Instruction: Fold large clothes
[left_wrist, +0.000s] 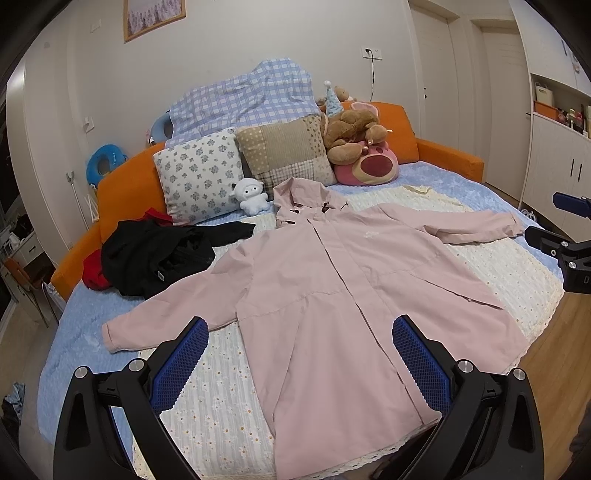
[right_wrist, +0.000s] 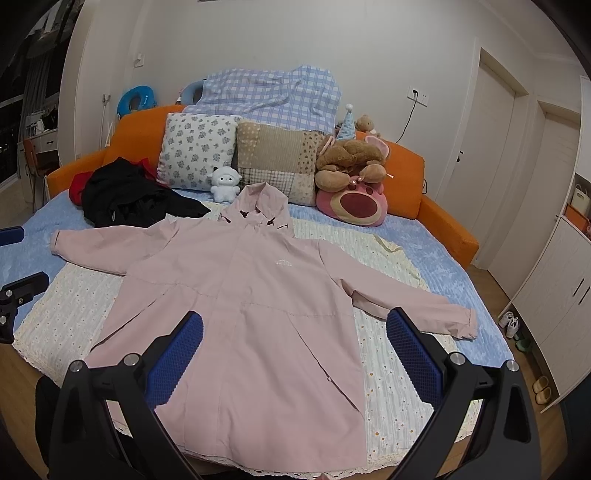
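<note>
A large pink hooded jacket (left_wrist: 332, 280) lies spread flat, front up, on the bed, sleeves out to both sides and hood toward the pillows. It also shows in the right wrist view (right_wrist: 251, 295). My left gripper (left_wrist: 299, 328) is open and empty, hovering above the jacket's hem near the bed's front edge. My right gripper (right_wrist: 293, 325) is open and empty, also above the hem. The right gripper shows at the right edge of the left wrist view (left_wrist: 546, 225). The left gripper shows at the left edge of the right wrist view (right_wrist: 18, 254).
A black garment (left_wrist: 162, 254) over a red one (left_wrist: 94, 273) lies at the jacket's left. Pillows (left_wrist: 199, 173), a white plush (left_wrist: 253, 197) and brown and pink plush toys (left_wrist: 362, 147) line the orange headboard (left_wrist: 125, 184). A floral cream blanket (left_wrist: 218, 398) covers the blue bedspread. Wardrobes (right_wrist: 554, 295) stand right.
</note>
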